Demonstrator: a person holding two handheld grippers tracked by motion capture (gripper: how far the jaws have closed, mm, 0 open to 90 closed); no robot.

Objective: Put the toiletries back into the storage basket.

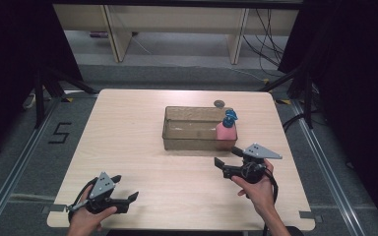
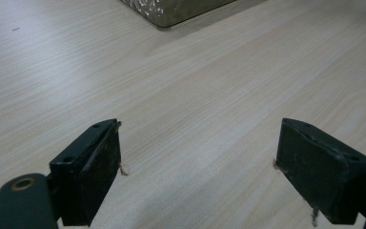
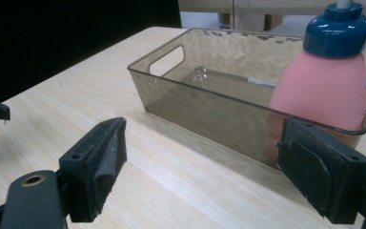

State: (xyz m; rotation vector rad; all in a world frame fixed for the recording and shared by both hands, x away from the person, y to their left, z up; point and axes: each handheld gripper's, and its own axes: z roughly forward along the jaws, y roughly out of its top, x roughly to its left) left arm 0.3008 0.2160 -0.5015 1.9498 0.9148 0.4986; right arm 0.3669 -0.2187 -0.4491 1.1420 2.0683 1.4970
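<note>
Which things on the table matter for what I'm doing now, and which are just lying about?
In play:
pink bottle with blue cap, standing in the bin
clear bin, nearest the right gripper
right gripper, open
left gripper, open over bare table

Lying about:
small dark round thing behind the bin

Pale wood-grain table (image 1: pixel 128 147) on grey floor (image 1: pixel 10 162), marked with a black "5" (image 1: pixel 59 132). Beyond, beige furniture legs (image 1: pixel 117 34), loose cables (image 1: pixel 268 39). Black drapes (image 1: pixel 10 49) either side, metal floor rails (image 1: pixel 334 177).
</note>
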